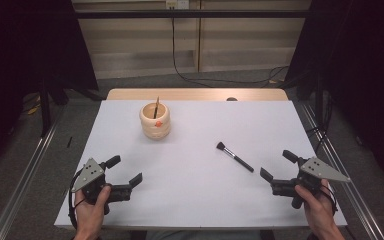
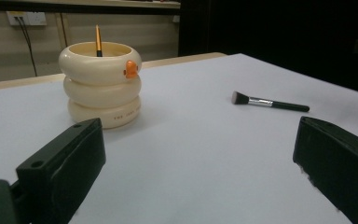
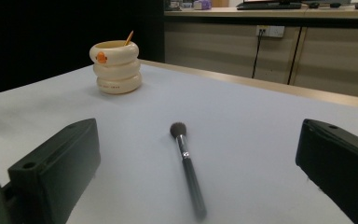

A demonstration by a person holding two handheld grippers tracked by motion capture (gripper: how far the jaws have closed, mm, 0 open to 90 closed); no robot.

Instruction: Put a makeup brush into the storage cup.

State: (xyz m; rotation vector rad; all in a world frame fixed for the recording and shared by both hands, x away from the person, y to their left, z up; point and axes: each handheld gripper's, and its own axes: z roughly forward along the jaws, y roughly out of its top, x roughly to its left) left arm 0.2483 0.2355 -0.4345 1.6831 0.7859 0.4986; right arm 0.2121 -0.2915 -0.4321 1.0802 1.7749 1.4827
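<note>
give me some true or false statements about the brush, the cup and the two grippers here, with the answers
1. The makeup brush lies flat on the white table. True.
2. The cream ringed holder is tipped on its side. False: it stands upright, with a thin orange-handled stick inside it.
3. The right gripper is shut on the brush. False: its jaws are open and the brush lies apart from them.
4. The left gripper is open and holds nothing. True.
5. The brush's bristle end points toward the holder's side of the table. True.
6. The brush lies nearer the left gripper than the right one. False: it is nearer the right gripper.
</note>
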